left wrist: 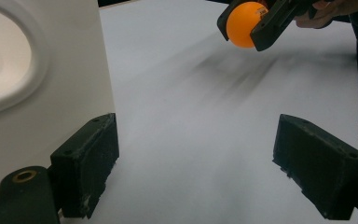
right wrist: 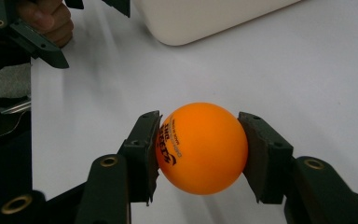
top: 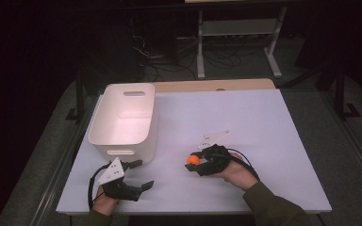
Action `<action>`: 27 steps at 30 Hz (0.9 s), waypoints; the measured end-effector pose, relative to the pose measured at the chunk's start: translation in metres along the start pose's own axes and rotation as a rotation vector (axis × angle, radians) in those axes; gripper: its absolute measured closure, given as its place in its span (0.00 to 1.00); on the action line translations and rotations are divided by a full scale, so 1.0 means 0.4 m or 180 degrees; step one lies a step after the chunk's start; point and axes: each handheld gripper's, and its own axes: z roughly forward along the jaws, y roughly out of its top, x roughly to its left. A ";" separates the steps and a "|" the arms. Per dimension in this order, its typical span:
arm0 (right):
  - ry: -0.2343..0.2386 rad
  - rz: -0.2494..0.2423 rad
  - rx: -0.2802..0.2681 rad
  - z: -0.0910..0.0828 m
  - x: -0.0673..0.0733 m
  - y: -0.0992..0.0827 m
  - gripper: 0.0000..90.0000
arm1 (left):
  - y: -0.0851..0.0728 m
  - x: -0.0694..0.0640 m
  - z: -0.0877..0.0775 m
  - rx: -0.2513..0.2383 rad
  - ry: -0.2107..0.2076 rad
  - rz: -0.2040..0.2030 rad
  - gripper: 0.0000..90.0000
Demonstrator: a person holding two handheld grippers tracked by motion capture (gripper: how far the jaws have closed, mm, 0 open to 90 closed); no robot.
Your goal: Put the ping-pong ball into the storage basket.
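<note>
Two jaws of the right tool (right wrist: 200, 154) pinch an orange ball (right wrist: 200, 148); a steady squeeze should carry it into the white bin (top: 124, 120), while the left tool (left wrist: 196, 163) stays spread.

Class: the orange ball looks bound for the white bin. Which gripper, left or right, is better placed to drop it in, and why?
Probably the right gripper: its fingers already clamp the orange ball. The left gripper sits open beside the white bin, holding nothing.
</note>
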 end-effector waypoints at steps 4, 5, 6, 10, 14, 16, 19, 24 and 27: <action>0.0005 -0.0018 -0.0010 0.002 0.002 0.011 0.55 | 0.000 0.000 0.000 -0.0003 -0.0002 0.0001 0.16; 0.0008 -0.0007 -0.0010 0.003 0.003 0.013 0.55 | 0.000 0.000 0.000 -0.0004 -0.0003 -0.0001 0.16; 0.0013 -0.0013 -0.0009 0.004 0.004 0.015 0.55 | 0.000 0.001 0.000 -0.0001 -0.0005 -0.0001 0.16; 0.0027 -0.0021 -0.0009 0.012 0.008 0.025 0.55 | 0.000 0.000 -0.001 -0.0007 -0.0002 0.0002 0.16; 0.0039 -0.0035 -0.0018 0.017 0.011 0.035 0.55 | 0.000 0.000 -0.001 -0.0014 -0.0002 0.0009 0.16; 0.0045 -0.0036 -0.0020 0.019 0.013 0.039 0.55 | 0.000 0.000 -0.001 -0.0015 -0.0001 0.0009 0.16; 0.0046 -0.0036 -0.0008 0.020 0.014 0.041 0.55 | 0.000 0.000 -0.001 -0.0016 -0.0003 0.0002 0.16; 0.0045 -0.0037 -0.0007 0.025 0.012 0.047 0.55 | -0.001 0.000 -0.001 -0.0017 -0.0004 -0.0009 0.16; 0.0048 -0.0050 0.0006 0.029 0.012 0.051 0.55 | -0.001 0.002 -0.001 -0.0015 -0.0010 -0.0020 0.16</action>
